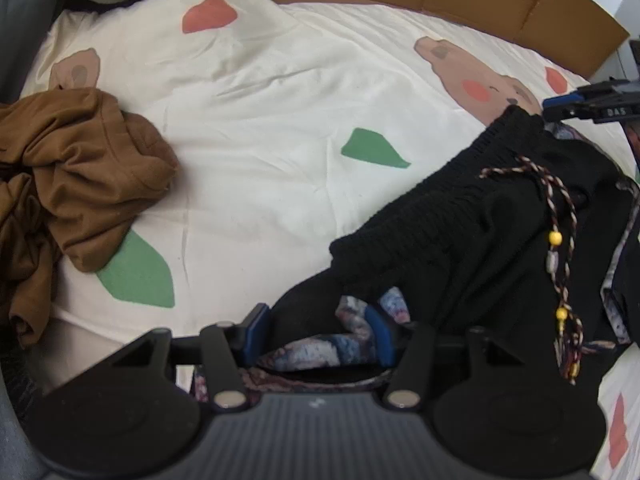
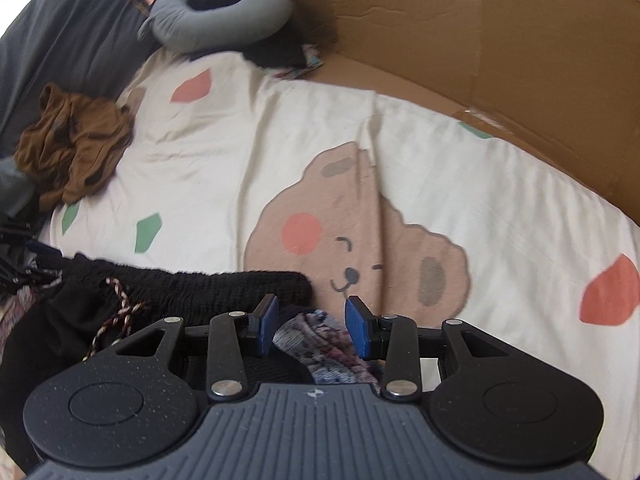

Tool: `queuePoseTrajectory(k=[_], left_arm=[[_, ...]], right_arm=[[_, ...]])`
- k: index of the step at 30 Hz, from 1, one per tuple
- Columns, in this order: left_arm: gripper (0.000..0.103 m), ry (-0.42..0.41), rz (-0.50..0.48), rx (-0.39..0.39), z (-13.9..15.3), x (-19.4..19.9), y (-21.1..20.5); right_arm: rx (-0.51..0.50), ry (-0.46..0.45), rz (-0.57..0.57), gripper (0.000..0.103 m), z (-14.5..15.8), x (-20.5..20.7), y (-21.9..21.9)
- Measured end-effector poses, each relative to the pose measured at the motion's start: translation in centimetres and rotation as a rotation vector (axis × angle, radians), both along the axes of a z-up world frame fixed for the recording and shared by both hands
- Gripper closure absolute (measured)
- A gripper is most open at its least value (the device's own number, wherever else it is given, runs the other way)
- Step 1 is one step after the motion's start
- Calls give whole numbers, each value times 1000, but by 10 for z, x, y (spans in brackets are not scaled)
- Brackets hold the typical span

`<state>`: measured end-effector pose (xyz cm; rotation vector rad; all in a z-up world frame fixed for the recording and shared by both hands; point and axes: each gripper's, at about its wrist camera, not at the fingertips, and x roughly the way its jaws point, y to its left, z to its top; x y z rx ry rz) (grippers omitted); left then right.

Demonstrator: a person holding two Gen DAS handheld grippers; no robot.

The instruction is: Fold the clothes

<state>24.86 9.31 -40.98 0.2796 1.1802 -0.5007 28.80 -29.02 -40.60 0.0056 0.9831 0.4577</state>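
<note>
A black garment [image 1: 460,220] with a ribbed elastic waistband and a patterned inner side hangs stretched between my two grippers over the bed. Its braided drawstring [image 1: 560,216] with yellow beads dangles in front. My left gripper [image 1: 318,332] is shut on a bunch of black and patterned cloth at one end of the waistband. In the left wrist view my right gripper [image 1: 554,110] holds the far end. In the right wrist view, the right gripper [image 2: 312,322] pinches patterned cloth beside the waistband [image 2: 192,284].
A crumpled brown garment [image 1: 80,168] lies at the left edge of the cream bear-print sheet [image 1: 260,100]. Cardboard [image 2: 460,40] stands along the far side. A grey neck pillow [image 2: 216,20] and dark bedding lie at the head end.
</note>
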Motion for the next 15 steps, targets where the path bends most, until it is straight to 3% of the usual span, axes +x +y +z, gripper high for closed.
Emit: queuePoseTrajectory(k=[6,15], left_arm=[[50,-54,-64,5,13,-3,-8],[53,-58,-186,14,11,-4,-29]], right_arm=[[-31,33,35,59,-10,4,8],[-67,52,88,58,-21,6,17]])
